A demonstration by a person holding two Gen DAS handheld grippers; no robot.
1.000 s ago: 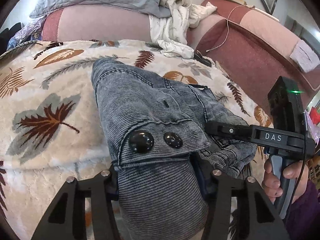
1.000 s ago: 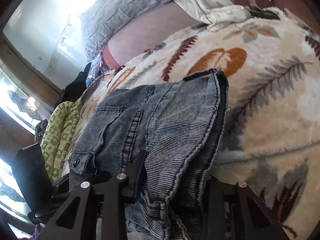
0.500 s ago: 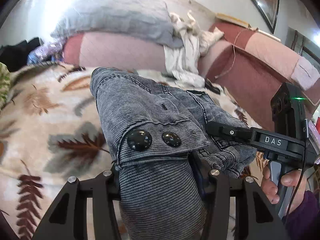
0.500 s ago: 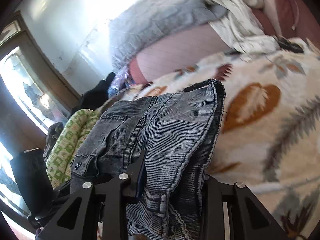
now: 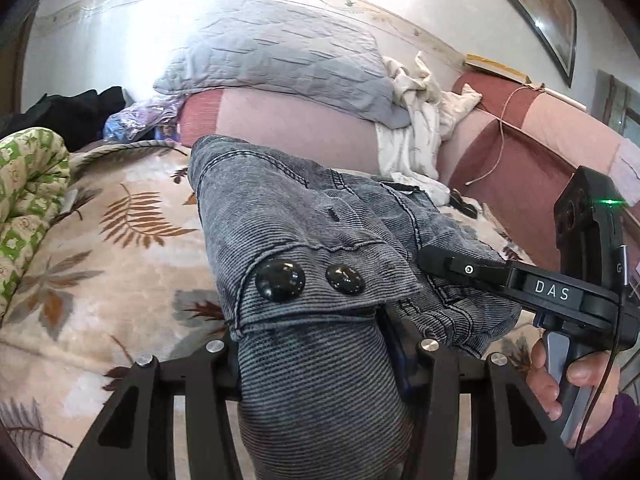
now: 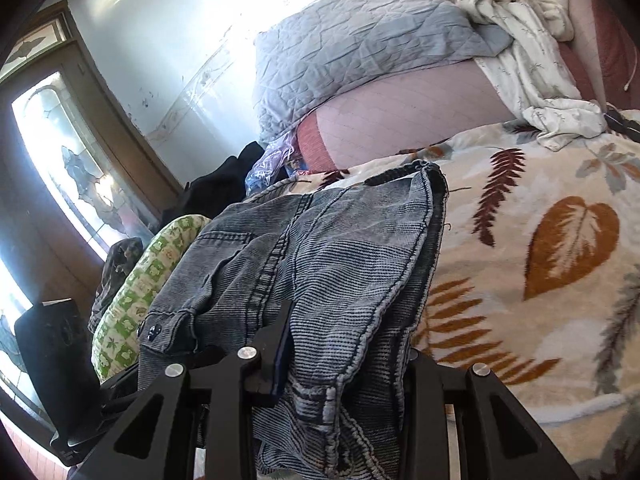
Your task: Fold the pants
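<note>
Above the leaf-patterned blanket, the grey-blue denim pants hung bunched between the two hand-held grippers. In the left wrist view their long axis ran away from the camera toward the far side of the bed, the hem end farthest off and the waistband end nearest. A flap with two black buttons lay across the top, just in front of the left gripper. Its jaws stood partly apart, clamped on a thick roll of the fabric that filled the gap between them. In the right wrist view the pants ran the same way, a stitched hem edge at the far end. The cloth draped over the right gripper, whose narrower jaws pinched a folded seam; one finger showed against the denim, the other was covered by cloth.

The blanket was cream with brown, rust and grey leaves and covered a wide bed or sofa. Behind it ran a pink and dark red padded back, with a grey quilted pillow on top and a crumpled white cloth beside the pillow. A green-and-white patterned cushion lay at the left edge. A wood-framed glass door stood bright to the left in the right wrist view.

From the left wrist camera the right gripper reached in from the right, level, its tip against the denim. A hand with a purple sleeve gripped its handle from below.
</note>
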